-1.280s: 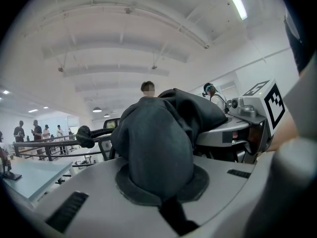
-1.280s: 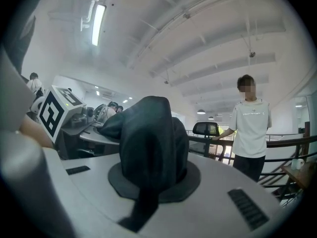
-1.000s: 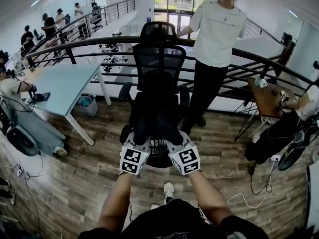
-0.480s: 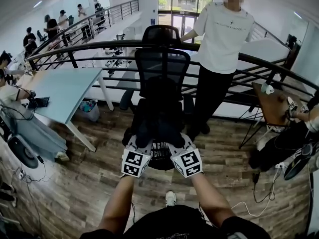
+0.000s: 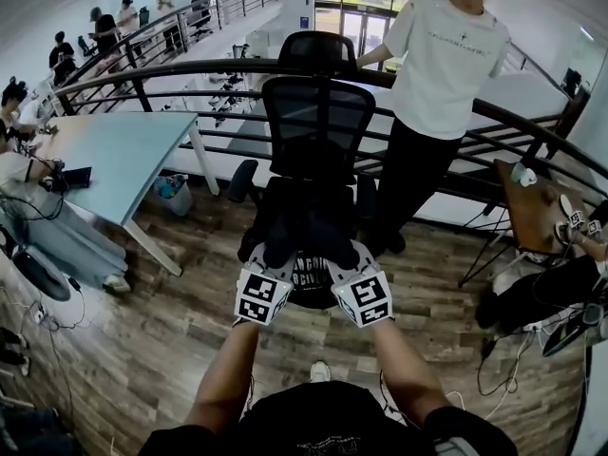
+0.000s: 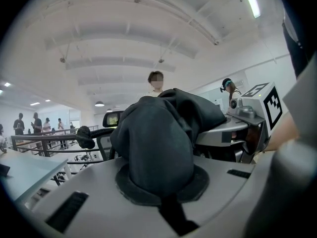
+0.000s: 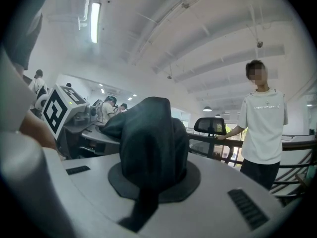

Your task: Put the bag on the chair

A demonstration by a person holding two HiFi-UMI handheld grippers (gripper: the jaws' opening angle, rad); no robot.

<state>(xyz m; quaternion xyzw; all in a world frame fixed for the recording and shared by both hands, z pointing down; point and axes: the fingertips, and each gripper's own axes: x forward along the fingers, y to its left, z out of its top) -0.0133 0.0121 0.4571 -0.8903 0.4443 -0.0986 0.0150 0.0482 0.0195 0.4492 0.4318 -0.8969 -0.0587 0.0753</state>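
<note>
Clamping bag (image 5: 302, 224) over chair (image 5: 318, 122): left gripper (image 5: 270, 257), right gripper (image 5: 344, 257).

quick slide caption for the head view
Left gripper and right gripper hold a black bag up at the seat of a black office chair.

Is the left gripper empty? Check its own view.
No, the left gripper has its jaws shut on dark fabric of the bag.
</note>
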